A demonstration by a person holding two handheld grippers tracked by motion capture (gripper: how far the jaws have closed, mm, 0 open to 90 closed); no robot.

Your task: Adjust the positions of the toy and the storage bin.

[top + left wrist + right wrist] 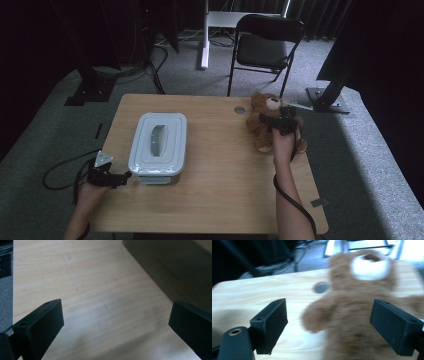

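A brown teddy bear (262, 125) with a white muzzle lies on the wooden table (220, 170) at its far right. My right gripper (280, 120) hovers over the bear, open; in the right gripper view the bear (354, 315) sits between the spread jaws, nearer the right one, blurred. A grey lidded plastic box (158, 145) stands on the table's left half. My left gripper (125, 176) is at the box's near left corner, open. Bare wood lies between its jaws, with the box wall (180, 267) at upper right in the left gripper view.
A black folding chair (265, 42) stands behind the table. A round grey grommet (239, 109) sits in the tabletop near the bear. Black stands and cables (125, 70) lie on the carpet to the far left. Bare wood spans the table's middle and front.
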